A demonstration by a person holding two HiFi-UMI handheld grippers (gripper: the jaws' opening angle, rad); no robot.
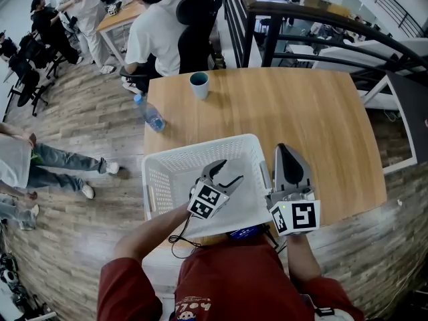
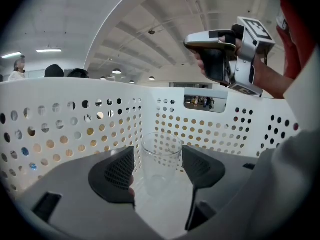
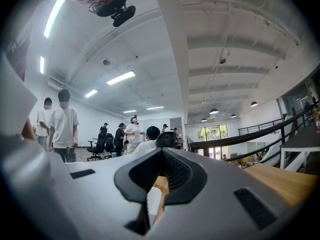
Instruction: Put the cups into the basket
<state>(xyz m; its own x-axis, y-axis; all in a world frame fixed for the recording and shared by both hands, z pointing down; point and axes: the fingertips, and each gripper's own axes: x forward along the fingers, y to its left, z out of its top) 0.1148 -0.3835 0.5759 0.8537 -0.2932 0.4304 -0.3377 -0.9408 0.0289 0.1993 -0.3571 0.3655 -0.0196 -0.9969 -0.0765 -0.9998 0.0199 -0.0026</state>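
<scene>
A clear glass cup (image 2: 160,156) stands upright on the floor of the white perforated basket (image 1: 174,159), whose wall (image 2: 60,129) fills the left gripper view. My left gripper (image 1: 225,172) (image 2: 159,160) is down inside the basket and open. The glass sits between its jaws, close against the right pad, with a thin gap at the left pad. A teal cup (image 1: 198,84) stands at the table's far side. My right gripper (image 1: 286,150) (image 3: 161,159) hovers shut and empty just right of the basket, and also shows as the right gripper (image 2: 189,42) above the rim.
The wooden table (image 1: 301,112) carries a water bottle (image 1: 150,116) at its left edge. A person sits in a black chair (image 1: 194,25) at the far side. A dark railing (image 1: 321,19) runs behind, and several people stand on the left.
</scene>
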